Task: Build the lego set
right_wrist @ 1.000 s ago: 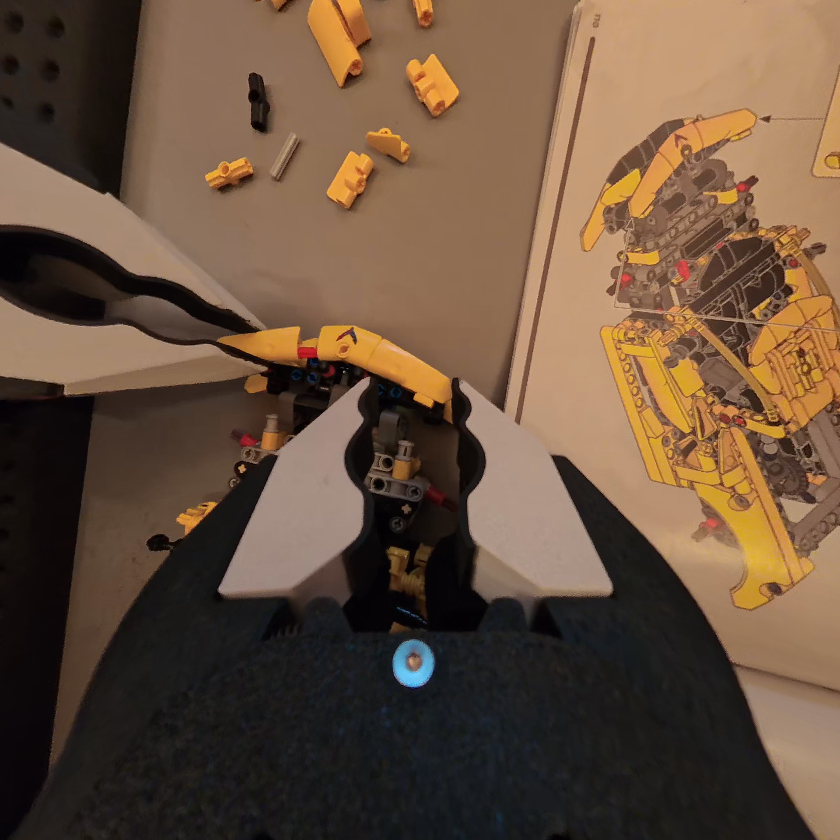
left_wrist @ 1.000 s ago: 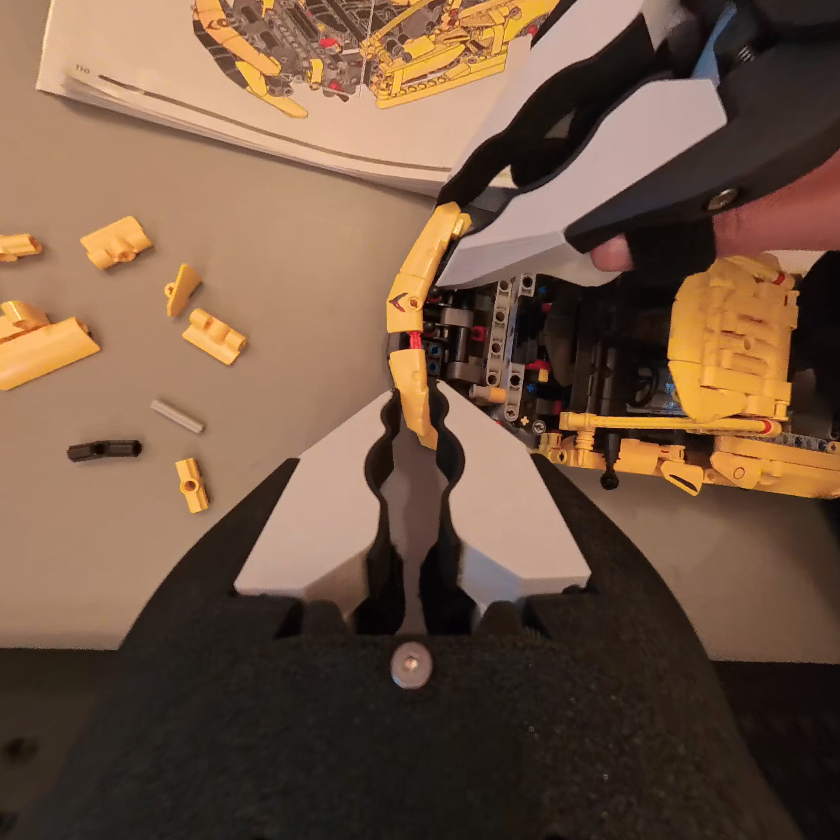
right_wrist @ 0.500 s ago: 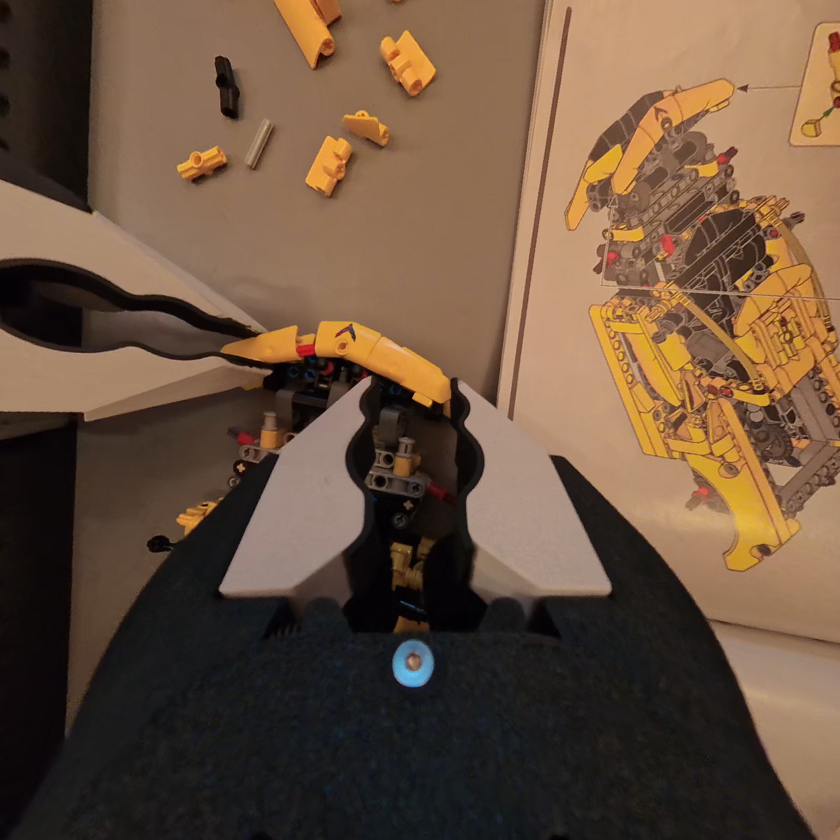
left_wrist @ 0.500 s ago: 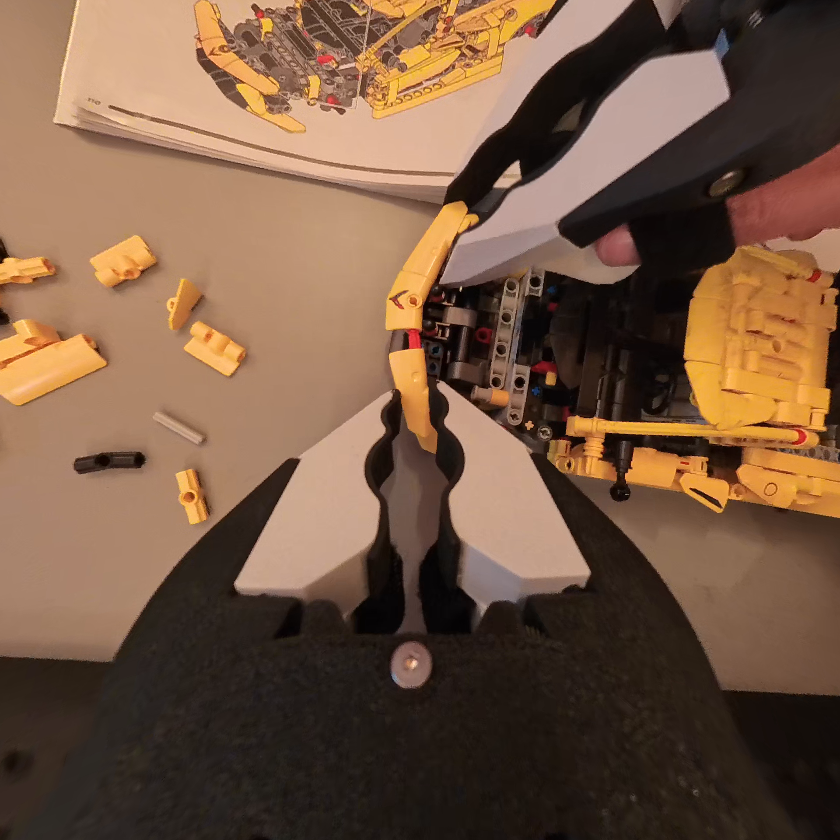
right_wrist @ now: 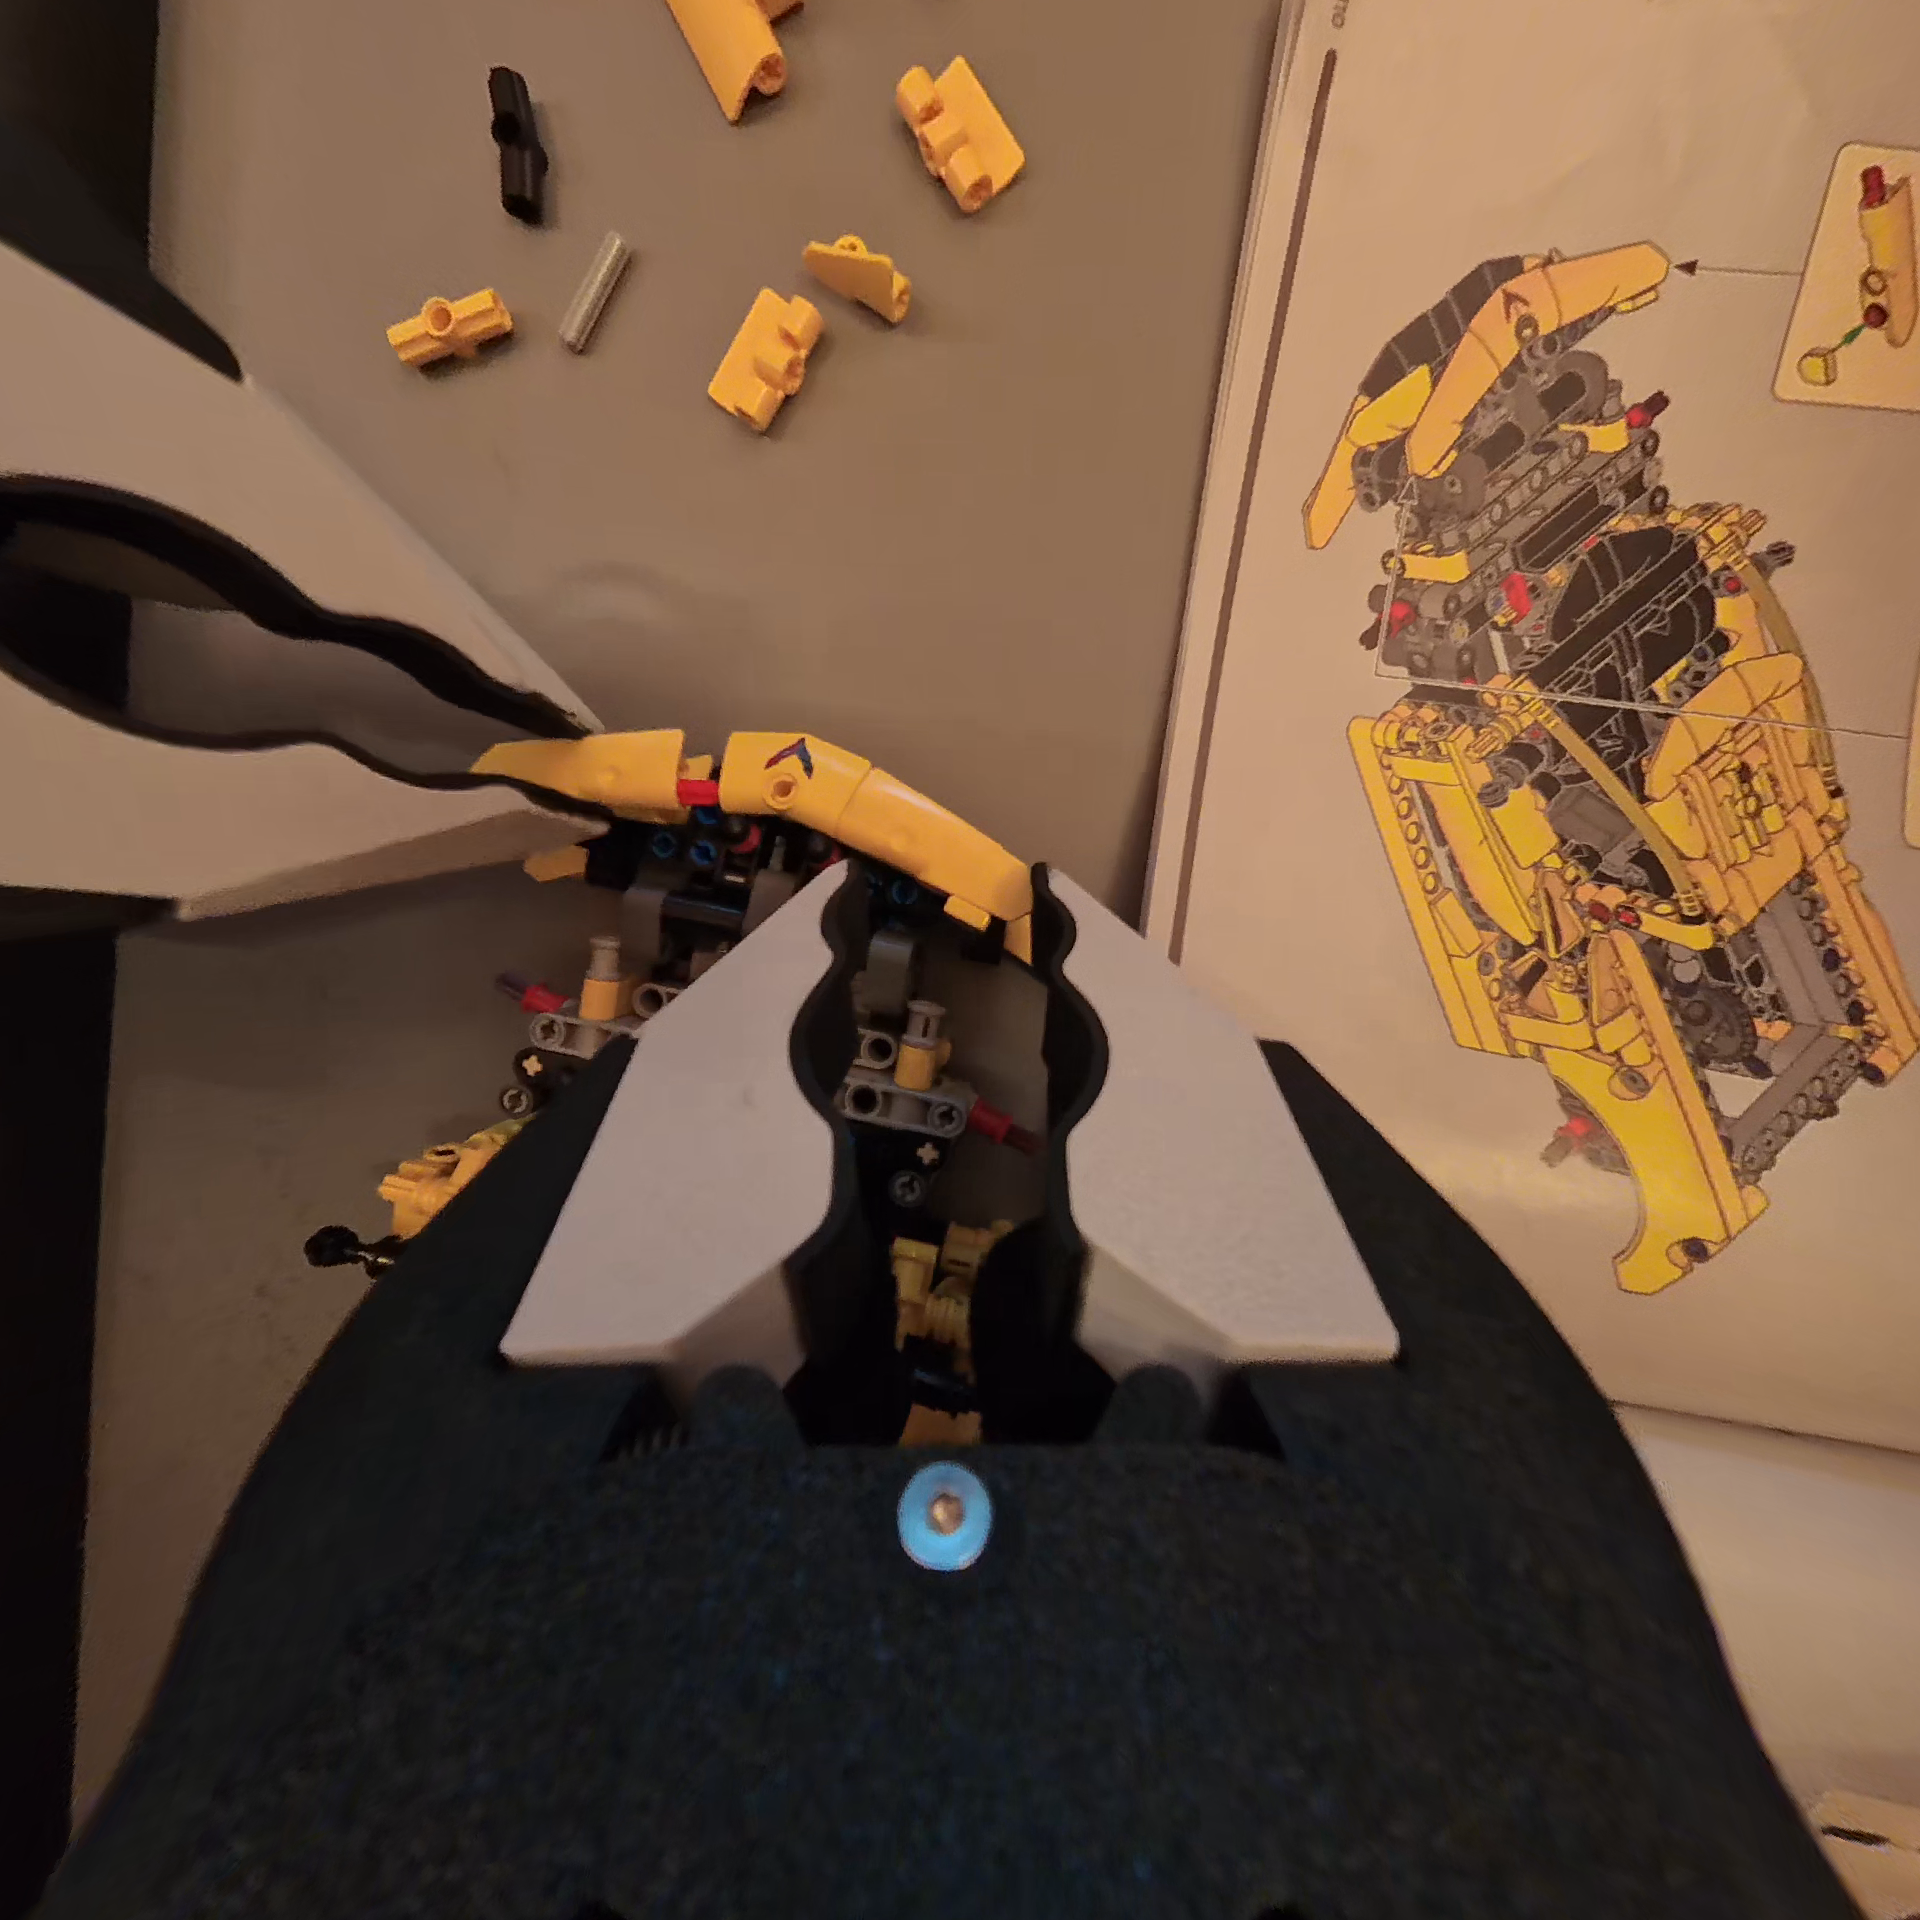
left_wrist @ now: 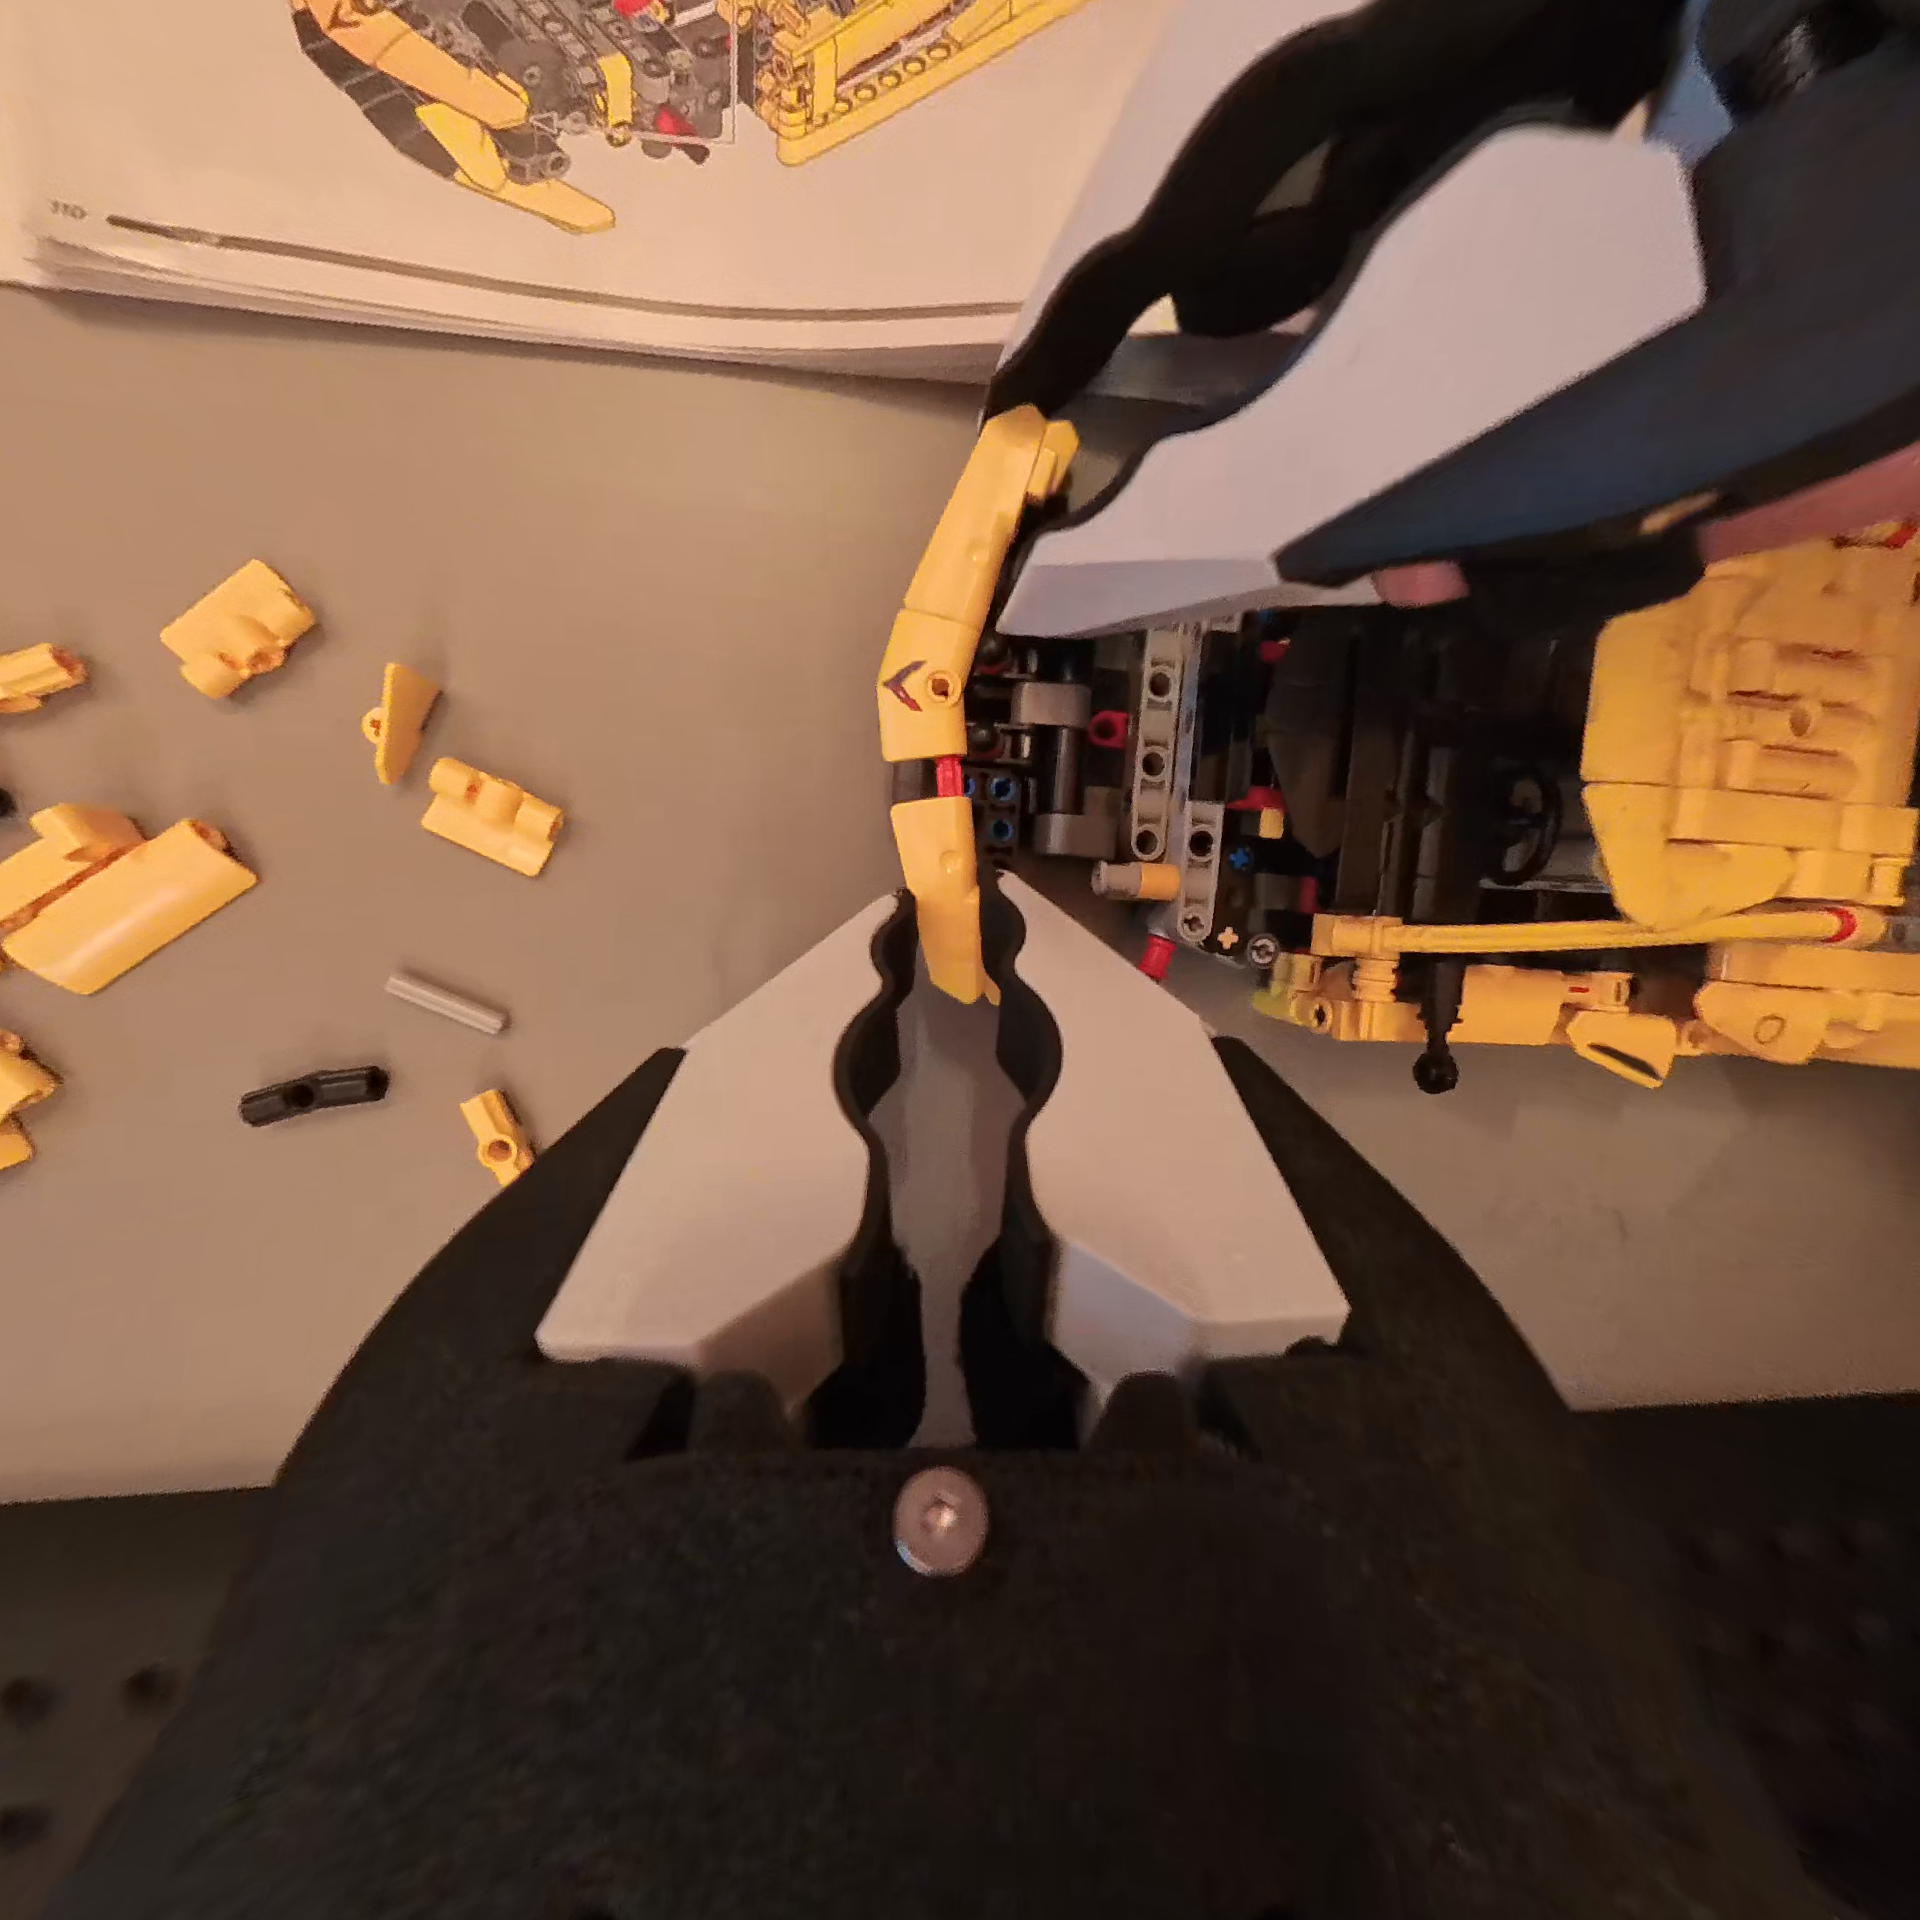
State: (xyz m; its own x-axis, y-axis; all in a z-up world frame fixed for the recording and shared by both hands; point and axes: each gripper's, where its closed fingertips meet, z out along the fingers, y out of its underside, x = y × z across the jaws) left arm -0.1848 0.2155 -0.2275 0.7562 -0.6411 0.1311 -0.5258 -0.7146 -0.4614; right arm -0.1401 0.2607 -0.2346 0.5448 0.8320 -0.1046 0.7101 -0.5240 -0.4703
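Left hand-held gripper (left_wrist: 951, 935) still clamps the curved yellow plastic lego panel strip (left_wrist: 940, 717); right hand-held gripper (right_wrist: 940, 904) now pinches its far end; strip's long axis runs gripper to gripper.

We count two grippers, the left gripper (left_wrist: 951, 914) and the right gripper (right_wrist: 940, 883), each at 6 o'clock in its own view, plus one part-built yellow model (left_wrist: 1714, 748) and one open instruction booklet (right_wrist: 1558, 727). On the grey mat (left_wrist: 623, 582), at 9 o'clock in the left wrist view, lie one black connector (left_wrist: 312, 1093), one grey axle (left_wrist: 447, 1003) and at least eight loose yellow pieces (left_wrist: 494, 816), some cut by the edge.
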